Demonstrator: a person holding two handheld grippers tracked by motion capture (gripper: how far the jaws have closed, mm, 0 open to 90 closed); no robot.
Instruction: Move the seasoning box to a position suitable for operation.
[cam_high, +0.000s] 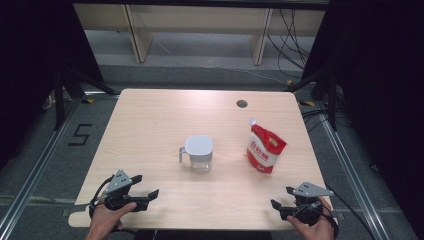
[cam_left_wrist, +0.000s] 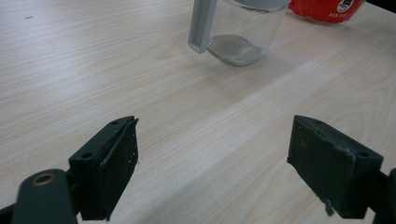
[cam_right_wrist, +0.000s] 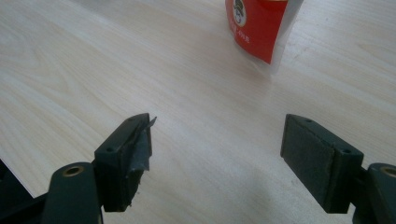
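A clear jug with a grey lid and a grey handle stands at the middle of the light wooden table. To its right a red and white spouted pouch stands upright. My left gripper rests near the front left edge, open and holding nothing. In the left gripper view the jug lies ahead of the gripper, with the pouch behind it. My right gripper sits at the front right corner, open, nothing between its jaws. The right gripper view has the pouch ahead of the gripper.
A round dark cable hole sits near the table's far edge. Beyond the table stand wooden furniture legs and loose cables on the floor. A metal rail runs along the floor at the left.
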